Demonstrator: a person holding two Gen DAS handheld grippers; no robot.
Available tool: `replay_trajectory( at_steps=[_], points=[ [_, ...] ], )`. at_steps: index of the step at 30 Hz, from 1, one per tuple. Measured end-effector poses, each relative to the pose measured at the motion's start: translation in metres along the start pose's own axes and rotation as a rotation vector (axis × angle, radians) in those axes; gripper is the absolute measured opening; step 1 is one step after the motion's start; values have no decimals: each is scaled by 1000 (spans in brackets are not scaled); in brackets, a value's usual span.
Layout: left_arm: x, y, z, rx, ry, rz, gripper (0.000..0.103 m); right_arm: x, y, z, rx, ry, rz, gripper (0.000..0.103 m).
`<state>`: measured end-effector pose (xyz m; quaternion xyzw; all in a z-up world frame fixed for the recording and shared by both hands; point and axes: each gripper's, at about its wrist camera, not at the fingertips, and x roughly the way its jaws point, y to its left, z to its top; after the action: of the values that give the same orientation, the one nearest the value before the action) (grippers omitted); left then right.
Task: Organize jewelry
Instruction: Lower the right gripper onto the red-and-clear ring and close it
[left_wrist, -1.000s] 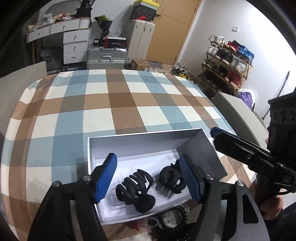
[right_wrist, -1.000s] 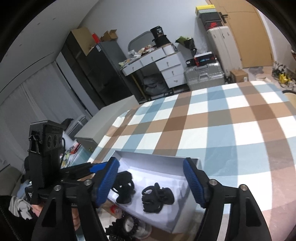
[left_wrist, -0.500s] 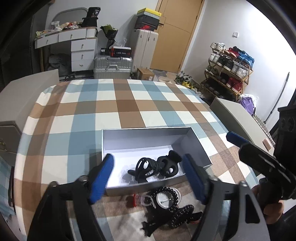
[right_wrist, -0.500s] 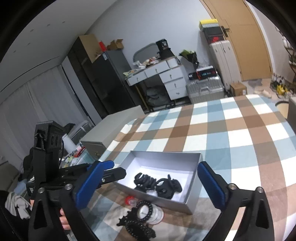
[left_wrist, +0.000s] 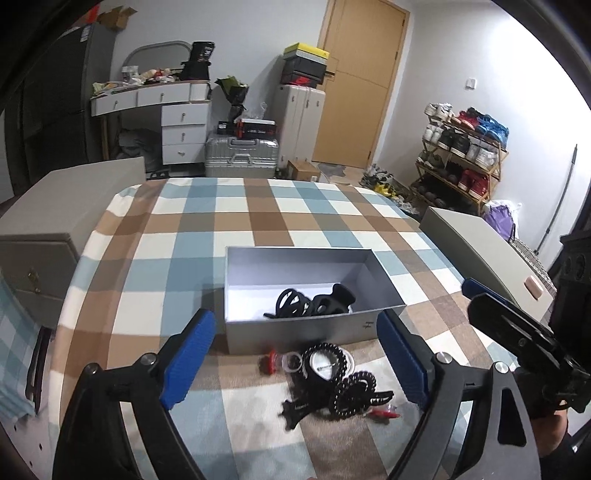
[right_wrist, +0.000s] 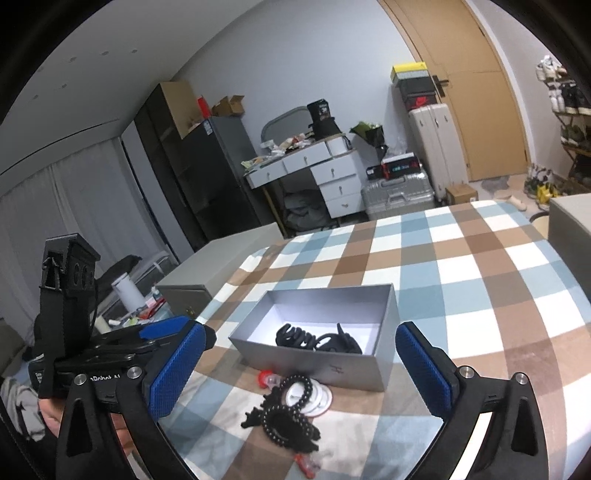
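Observation:
A grey open box (left_wrist: 314, 328) (right_wrist: 314, 360) stands on the checked tablecloth (left_wrist: 221, 221). Two black hair claws (left_wrist: 291, 304) (right_wrist: 295, 336) lie inside it, close together. In front of the box lies a loose pile of black bead bracelets (left_wrist: 354, 395) (right_wrist: 284, 424), pale rings (left_wrist: 291, 365) and a small red piece (left_wrist: 267, 363). My left gripper (left_wrist: 295, 325) hovers above this pile, its jaws opening with nothing between them. My right gripper (right_wrist: 303, 343) stands wide open and empty, back from the box. Each gripper shows at the edge of the other's view.
Grey cabinets flank the table at left (left_wrist: 37, 236) and right (left_wrist: 480, 243). Beyond the table stand a white desk (left_wrist: 166, 107), suitcases (left_wrist: 240, 155) and a shoe rack (left_wrist: 461, 158). A hand (right_wrist: 55, 417) holds the left gripper.
Both grippers have drawn back and up from inside the box, and their jaws have widened. The two hair claws stay in the box. The pile in front has come into view.

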<state>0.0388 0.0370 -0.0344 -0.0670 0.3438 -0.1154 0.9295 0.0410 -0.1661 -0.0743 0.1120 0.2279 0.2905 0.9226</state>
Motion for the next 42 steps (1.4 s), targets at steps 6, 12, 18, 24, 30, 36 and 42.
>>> replay_trajectory(
  at_steps=[6,12,18,24,30,36,42],
  points=[
    [-6,6,-18,-32,4,40,88,4,2,-17,-23,91,-61,103],
    [0,13,-43,-41,54,78,88,20,0,-44,-40,254,-81,103],
    [-4,28,-56,-72,86,113,88,23,0,-66,-78,322,-94,102],
    [-5,38,-65,-104,110,122,88,32,6,-78,-129,366,-104,80],
    [-5,36,-70,-99,130,115,88,39,14,-86,-179,397,-125,64],
    [-4,39,-70,-118,138,104,88,43,17,-89,-204,411,-143,43],
    [-2,38,-58,-108,124,95,88,44,14,-87,-183,415,-138,19]
  ],
)
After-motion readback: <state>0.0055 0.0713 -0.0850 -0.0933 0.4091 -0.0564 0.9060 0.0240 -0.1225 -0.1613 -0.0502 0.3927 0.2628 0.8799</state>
